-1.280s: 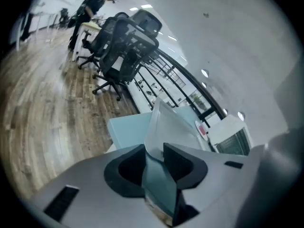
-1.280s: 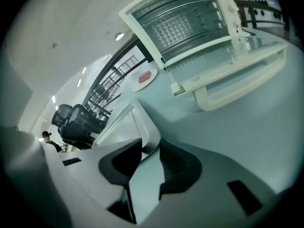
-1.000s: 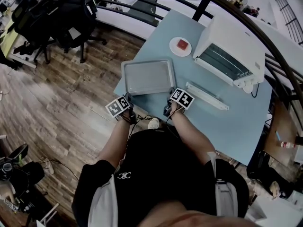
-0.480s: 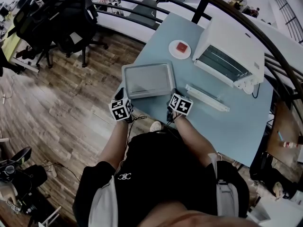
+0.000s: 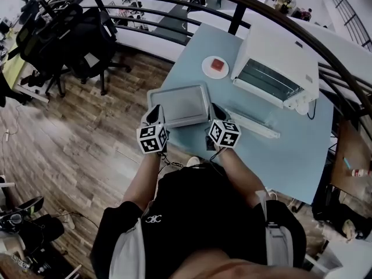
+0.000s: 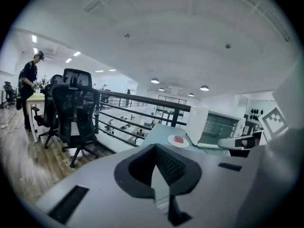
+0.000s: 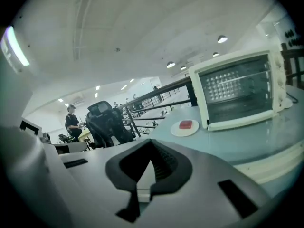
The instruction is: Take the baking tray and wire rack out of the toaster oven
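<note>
The grey baking tray lies flat on the blue table, near its front left corner. My left gripper and right gripper hang raised over the tray's two near corners. Both are shut, with nothing between the pads. The left gripper and the right gripper each show closed jaws and no tray. The white toaster oven stands at the back with its glass door closed, and shows again as the oven. A long pale rack-like piece lies in front of it.
A white plate with a red piece sits left of the oven. A black railing runs behind the table. Office chairs stand on the wood floor at left. A person stands far off by a desk.
Both grippers have risen from the table's near edge toward the camera and rolled, and their jaws have closed. The tray has stayed on the table.
</note>
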Available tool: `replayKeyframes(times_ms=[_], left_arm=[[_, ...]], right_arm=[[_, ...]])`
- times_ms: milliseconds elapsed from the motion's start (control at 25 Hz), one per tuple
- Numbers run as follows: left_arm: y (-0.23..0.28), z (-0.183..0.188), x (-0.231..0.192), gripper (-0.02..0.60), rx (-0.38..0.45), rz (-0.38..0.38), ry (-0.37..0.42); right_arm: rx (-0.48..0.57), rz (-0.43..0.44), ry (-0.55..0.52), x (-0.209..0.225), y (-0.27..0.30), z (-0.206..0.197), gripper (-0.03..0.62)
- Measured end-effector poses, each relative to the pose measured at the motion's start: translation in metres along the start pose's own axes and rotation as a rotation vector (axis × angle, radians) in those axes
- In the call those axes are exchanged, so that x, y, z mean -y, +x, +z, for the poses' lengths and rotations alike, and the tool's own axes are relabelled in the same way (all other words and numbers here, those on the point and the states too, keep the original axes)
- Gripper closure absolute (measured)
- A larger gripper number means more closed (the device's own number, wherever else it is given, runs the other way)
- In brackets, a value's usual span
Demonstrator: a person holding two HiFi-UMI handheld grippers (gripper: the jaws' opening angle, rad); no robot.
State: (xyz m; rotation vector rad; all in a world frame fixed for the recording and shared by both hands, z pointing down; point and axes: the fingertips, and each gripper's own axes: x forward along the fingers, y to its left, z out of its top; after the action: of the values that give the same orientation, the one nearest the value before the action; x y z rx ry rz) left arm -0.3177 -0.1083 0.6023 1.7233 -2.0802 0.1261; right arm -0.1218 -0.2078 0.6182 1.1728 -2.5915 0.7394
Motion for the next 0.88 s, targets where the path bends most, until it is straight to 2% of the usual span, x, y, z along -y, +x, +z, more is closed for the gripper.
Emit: replayKeyframes(times_ms=[200, 400, 560, 880], left_arm=[[0.006, 0.037, 0.037, 0.568, 0.063, -0.086, 0.054], [0.015, 0.064, 0.078, 0.568, 0.097, -0.161, 0.1], [0.029, 0.074, 0.113, 0.568, 0.1, -0.239, 0.13], [0.057, 0.069, 0.192, 0.568, 0.067, -0.387, 0.186]], right_arm=[[0.152, 0.007, -0.072, 0.0, -0.021, 0.055, 0.594], [0.265, -0.038, -0.096, 0.016, -0.047, 0.096, 0.594], [0.306, -0.116, -0.064, 0.05, -0.066, 0.11, 0.594], [0.366, -0.281, -0.043, 0.119, -0.118, 0.122, 0.594]])
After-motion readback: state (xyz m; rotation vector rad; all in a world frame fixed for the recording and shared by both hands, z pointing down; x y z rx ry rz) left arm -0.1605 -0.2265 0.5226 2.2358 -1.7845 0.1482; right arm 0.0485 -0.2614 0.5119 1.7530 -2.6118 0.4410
